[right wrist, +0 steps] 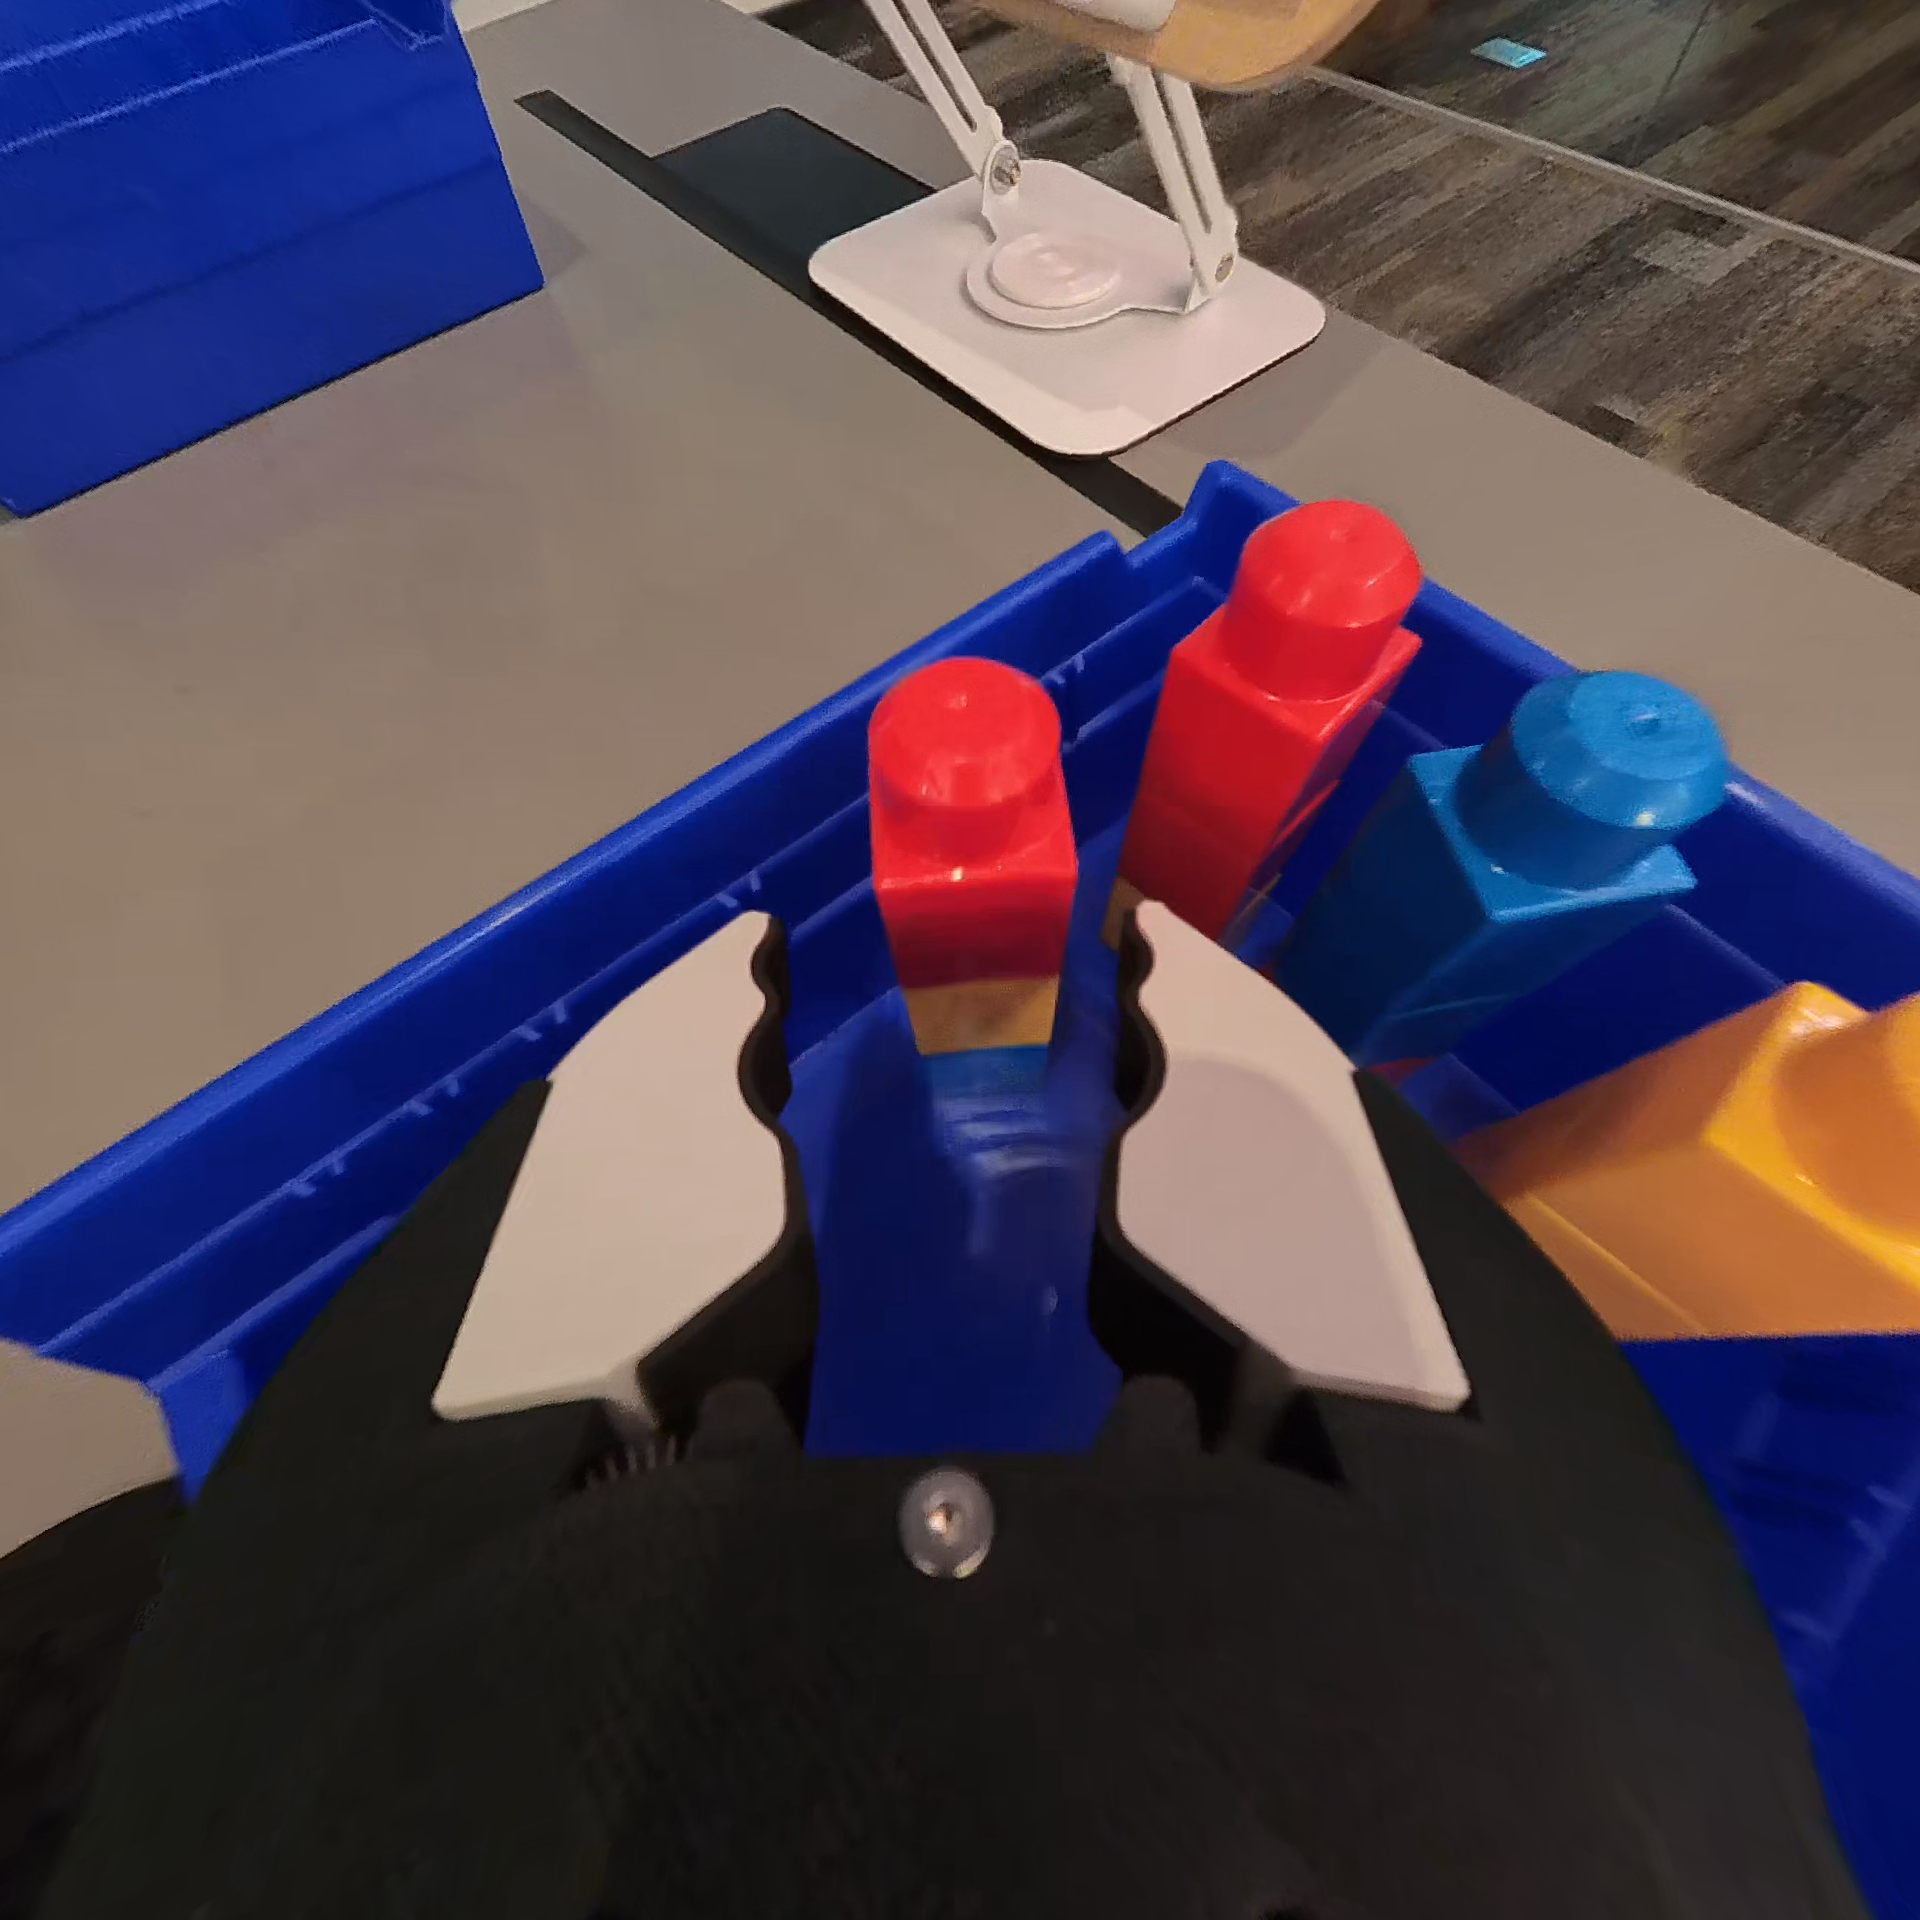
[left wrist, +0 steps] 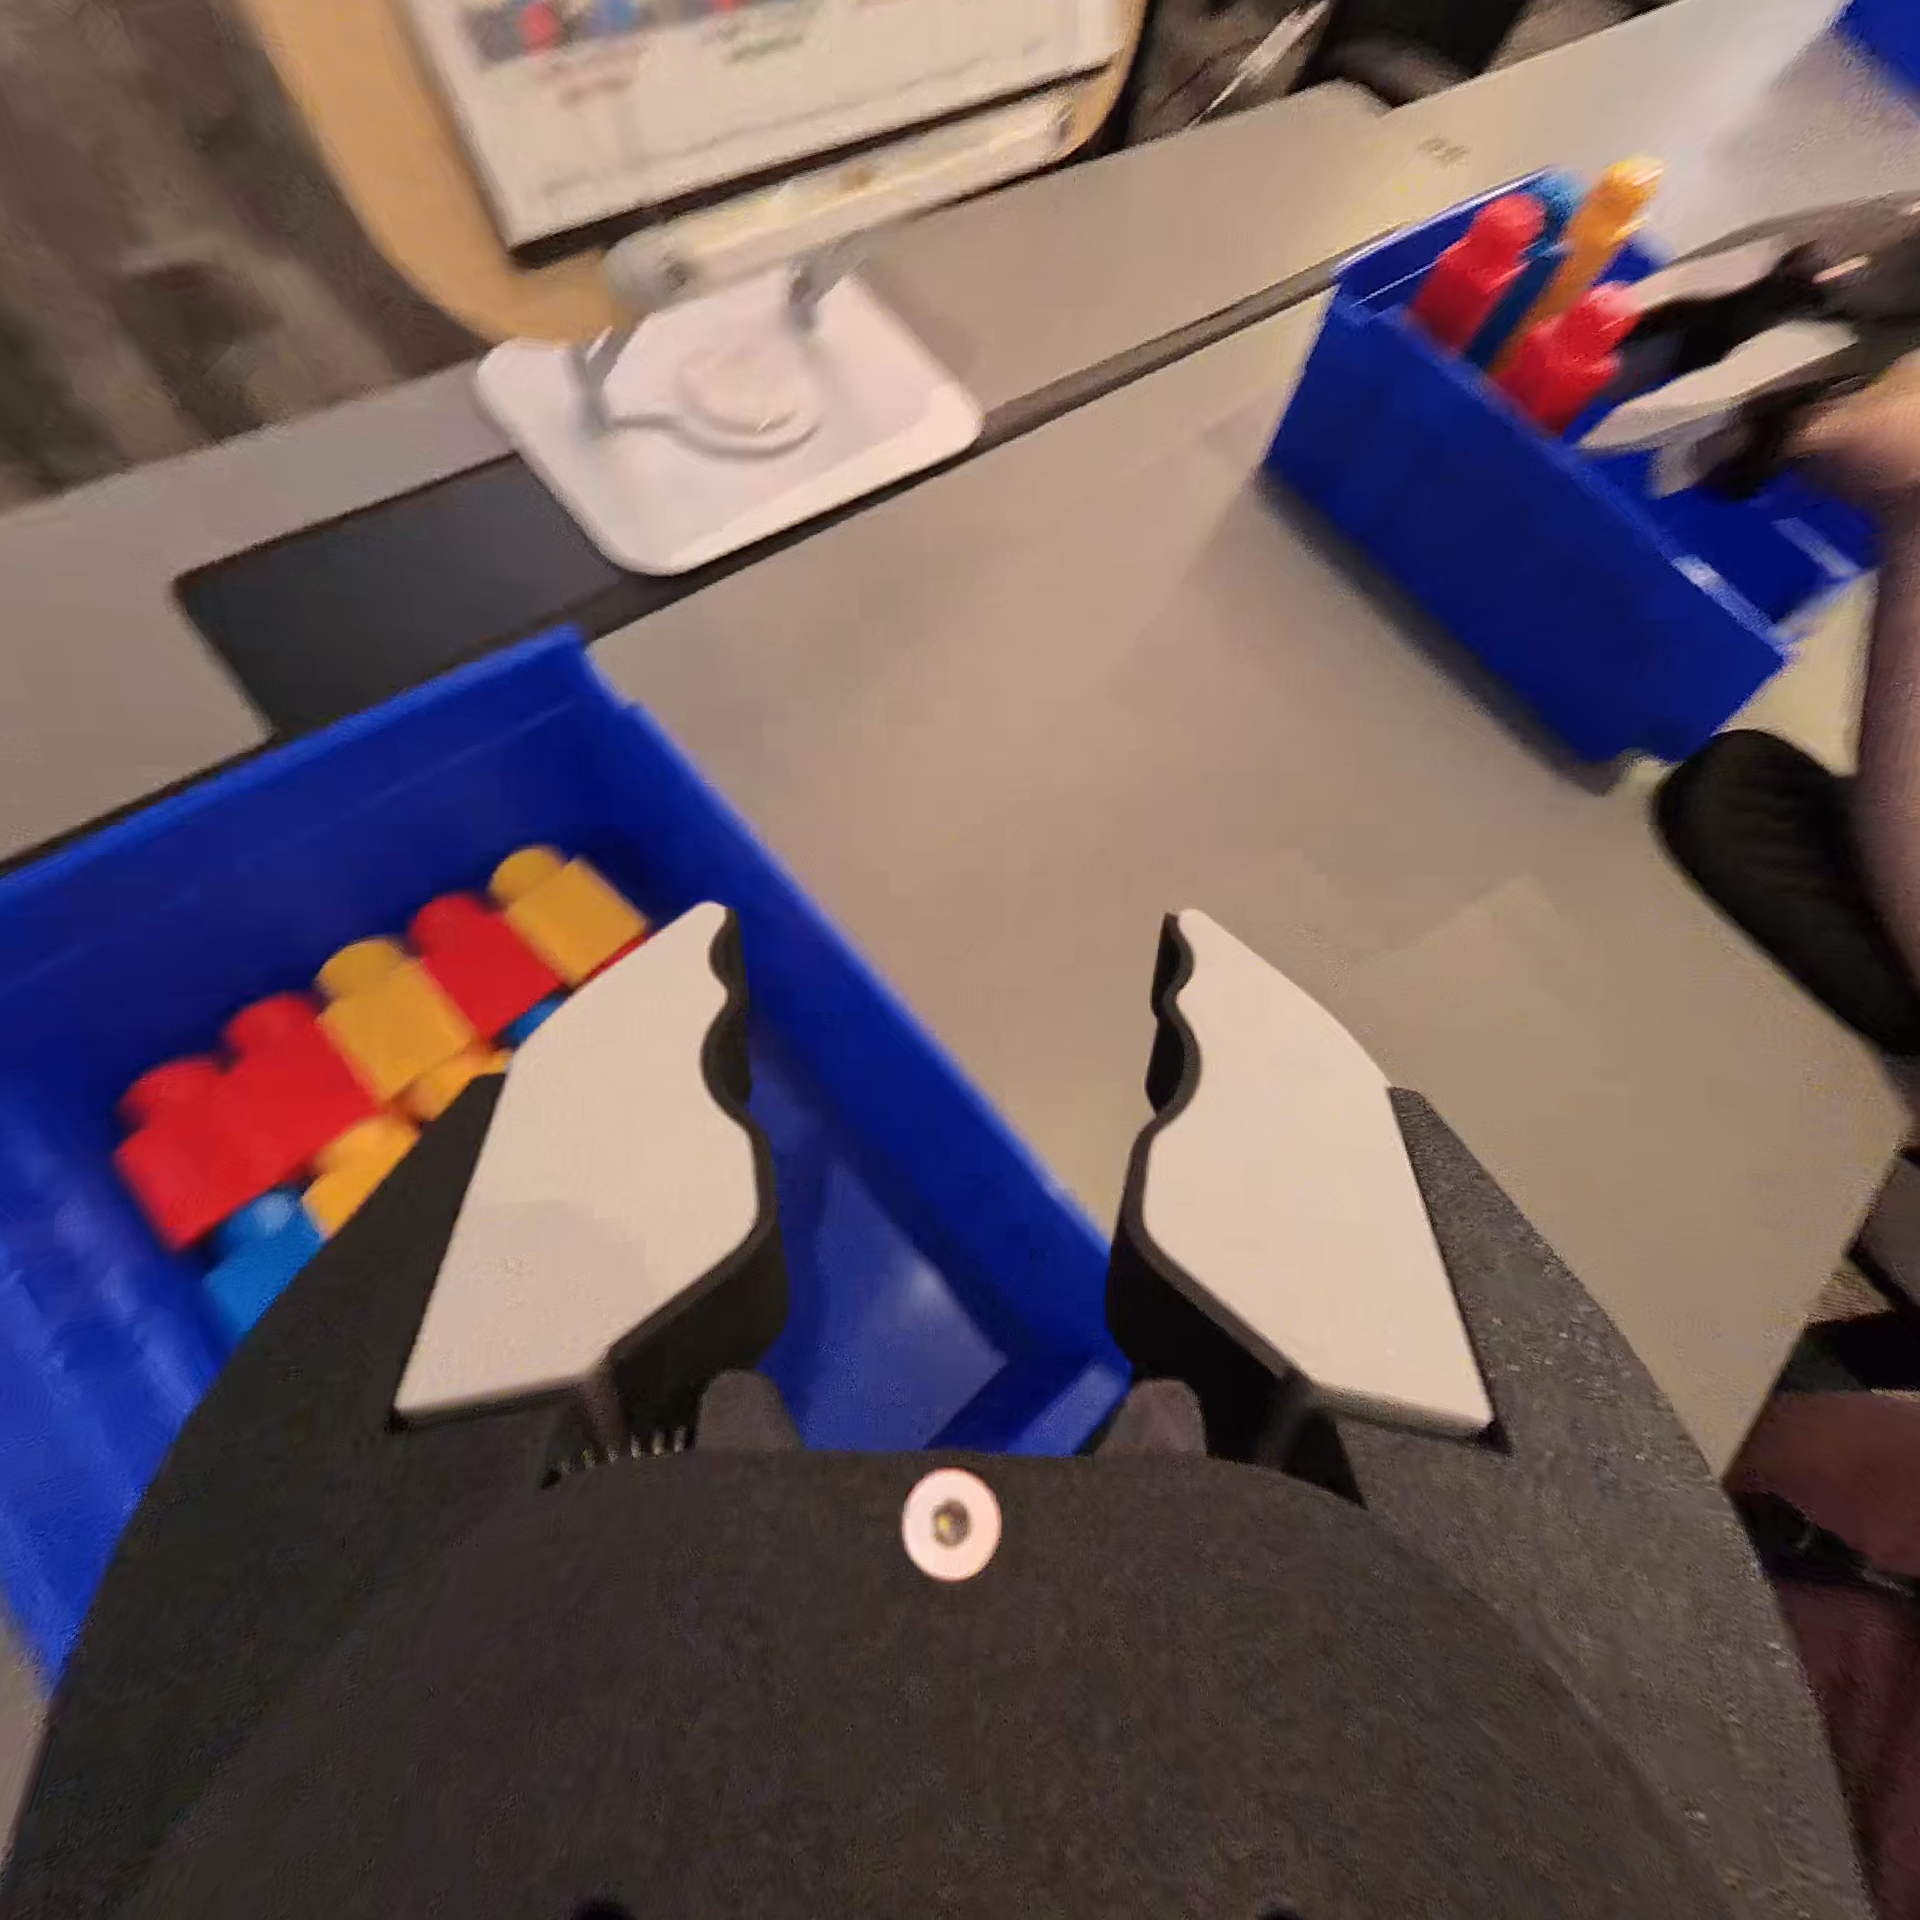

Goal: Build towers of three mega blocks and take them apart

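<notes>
My left gripper is open and empty. It hovers over the right wall of a blue bin that holds loose red, orange and blue blocks lying flat. My right gripper is open inside a second blue bin. A tower with a red top, yellow middle and blue bottom stands between its pads, with a gap on each side. Other towers stand beside it: a red-topped one, a blue-topped one and an orange one. The left wrist view shows this bin and the right gripper at the far right, blurred.
A white stand base sits at the table's far edge on a dark strip; it also shows in the right wrist view. Grey table lies between the two bins. A dark rounded object is at the right edge. My hands' fingertips stand some 50 cm from each other.
</notes>
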